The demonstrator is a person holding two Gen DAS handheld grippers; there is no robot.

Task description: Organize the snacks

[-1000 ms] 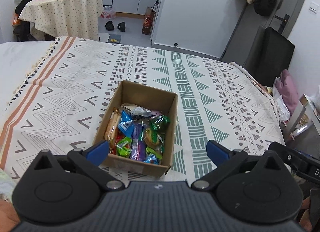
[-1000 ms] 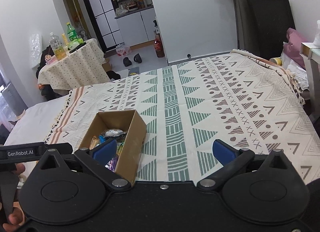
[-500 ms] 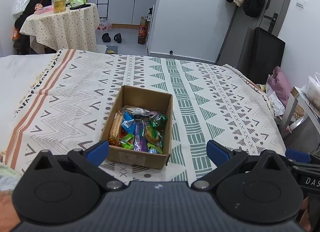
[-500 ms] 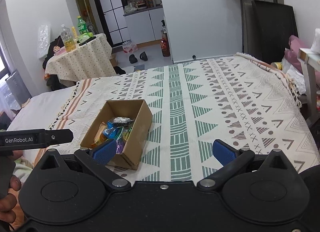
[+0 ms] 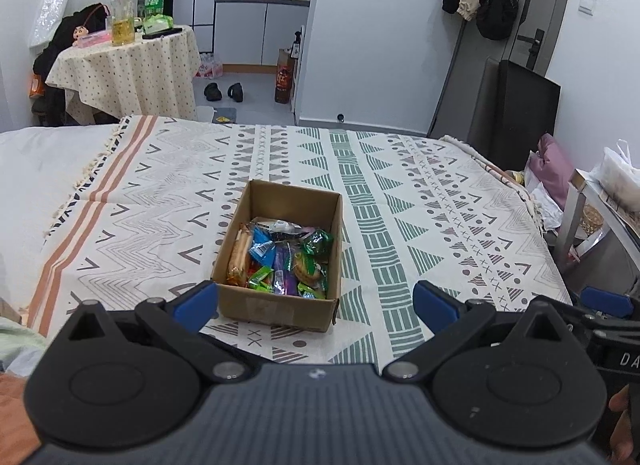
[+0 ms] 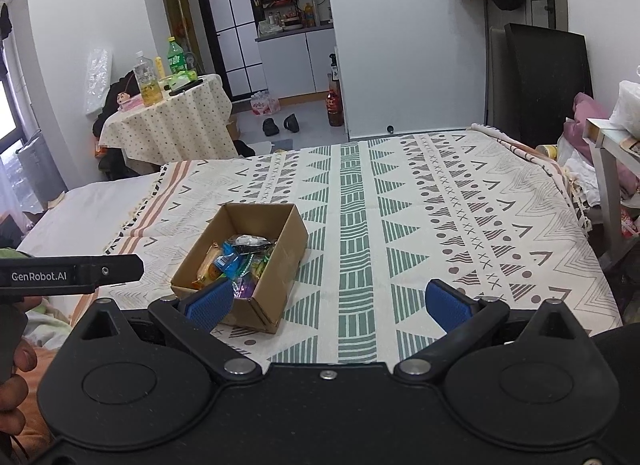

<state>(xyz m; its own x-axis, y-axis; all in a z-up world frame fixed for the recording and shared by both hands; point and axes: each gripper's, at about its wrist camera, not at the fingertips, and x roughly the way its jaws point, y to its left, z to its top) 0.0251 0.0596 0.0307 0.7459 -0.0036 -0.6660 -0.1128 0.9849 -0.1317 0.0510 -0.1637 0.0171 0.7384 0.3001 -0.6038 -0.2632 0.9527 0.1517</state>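
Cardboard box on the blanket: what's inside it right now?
The cardboard box holds a loose pile of wrapped snacks: a cracker pack along its left wall, with blue, green and purple wrappers beside it. Anything under the top layer is covered.

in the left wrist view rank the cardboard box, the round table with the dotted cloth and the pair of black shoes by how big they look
1. round table, though far off
2. cardboard box, nearly as big and much nearer, so unsure
3. black shoes, clearly smallest
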